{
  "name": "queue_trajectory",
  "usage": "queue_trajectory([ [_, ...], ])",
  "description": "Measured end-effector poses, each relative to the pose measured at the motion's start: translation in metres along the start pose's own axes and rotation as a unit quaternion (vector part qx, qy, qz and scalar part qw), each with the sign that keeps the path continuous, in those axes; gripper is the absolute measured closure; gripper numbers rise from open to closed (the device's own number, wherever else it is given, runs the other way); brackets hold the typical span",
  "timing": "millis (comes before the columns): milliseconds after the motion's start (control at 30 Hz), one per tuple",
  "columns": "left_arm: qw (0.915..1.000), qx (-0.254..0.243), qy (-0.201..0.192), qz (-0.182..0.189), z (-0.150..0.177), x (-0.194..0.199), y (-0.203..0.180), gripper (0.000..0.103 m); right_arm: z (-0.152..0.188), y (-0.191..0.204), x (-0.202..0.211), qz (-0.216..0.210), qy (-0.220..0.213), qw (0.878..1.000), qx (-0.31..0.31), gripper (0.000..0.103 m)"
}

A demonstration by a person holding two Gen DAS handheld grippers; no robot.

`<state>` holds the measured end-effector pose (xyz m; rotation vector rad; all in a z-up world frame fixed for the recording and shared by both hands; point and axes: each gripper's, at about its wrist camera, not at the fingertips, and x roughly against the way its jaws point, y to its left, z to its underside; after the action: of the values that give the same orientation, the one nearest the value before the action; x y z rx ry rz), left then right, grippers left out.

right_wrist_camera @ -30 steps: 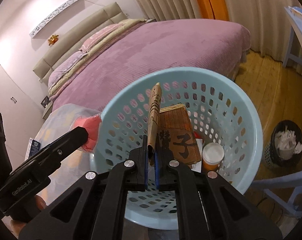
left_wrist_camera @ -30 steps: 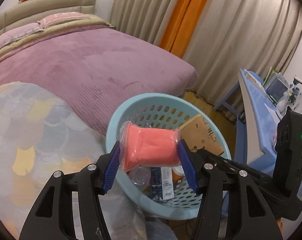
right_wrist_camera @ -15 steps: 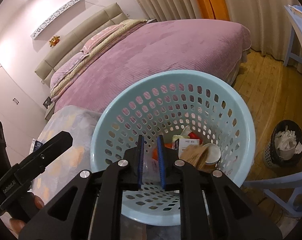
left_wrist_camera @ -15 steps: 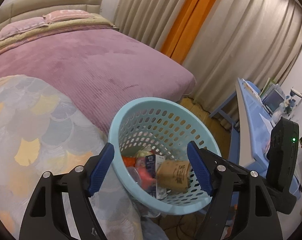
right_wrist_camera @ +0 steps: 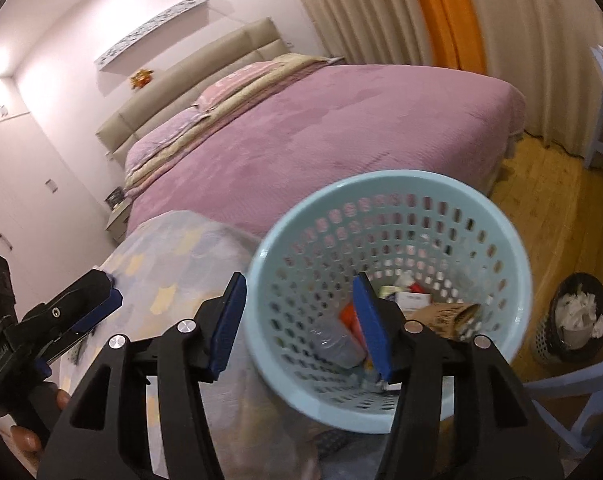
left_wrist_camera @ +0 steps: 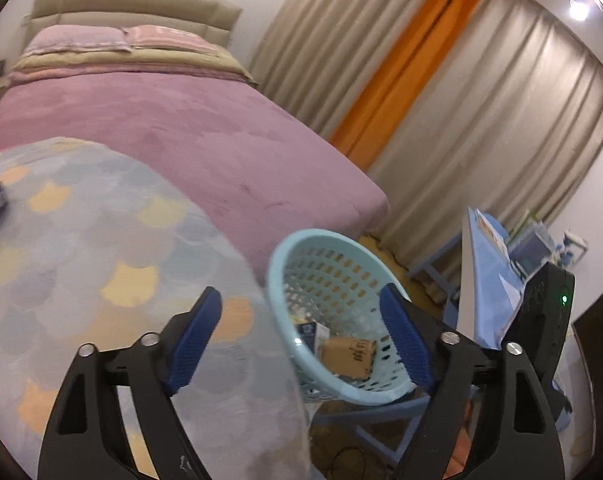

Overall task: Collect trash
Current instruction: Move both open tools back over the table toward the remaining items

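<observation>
Both grippers empty. Left gripper (left_wrist_camera: 301, 336) jaws opening, wide apart, nothing between the pads; it sits over the edge of the patterned cover (left_wrist_camera: 101, 264), basket (left_wrist_camera: 301, 240) just to its right. Right gripper (right_wrist_camera: 299, 326) jaws opening too, nothing between the pads, hovering over the basket's near rim (right_wrist_camera: 261, 264). Trash is in the basket bottom: cardboard piece (right_wrist_camera: 441, 314), clear cup (right_wrist_camera: 335, 340), small boxes (right_wrist_camera: 411, 300). Black bin (right_wrist_camera: 573, 320) with paper stands on the floor, right of basket.

A home bedroom: a made bed (right_wrist_camera: 321, 132) with pillows (left_wrist_camera: 77, 38) (padded headboard behind) and drawn curtains (left_wrist_camera: 501, 112).
</observation>
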<state>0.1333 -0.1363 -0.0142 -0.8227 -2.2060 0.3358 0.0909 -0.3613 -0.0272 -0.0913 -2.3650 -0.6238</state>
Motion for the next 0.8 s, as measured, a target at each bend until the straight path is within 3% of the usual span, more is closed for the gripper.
queue_trajectory([
  [467,0.9927,0.093,-0.063,-0.044,-0.005,0.078,0.090,0.023,0.017,0.107,-0.026,-0.044,0.034,0.993,0.102,0.050],
  [633,0.9843,0.111,-0.086,-0.106,-0.003,0.121,0.140,0.023,0.022,0.145,-0.037,-0.053,0.039,0.988,0.137,0.044],
  [800,0.9693,0.139,-0.111,-0.169,-0.012,0.163,0.195,0.023,0.027,0.188,-0.054,-0.055,0.052,0.980,0.183,0.036],
])
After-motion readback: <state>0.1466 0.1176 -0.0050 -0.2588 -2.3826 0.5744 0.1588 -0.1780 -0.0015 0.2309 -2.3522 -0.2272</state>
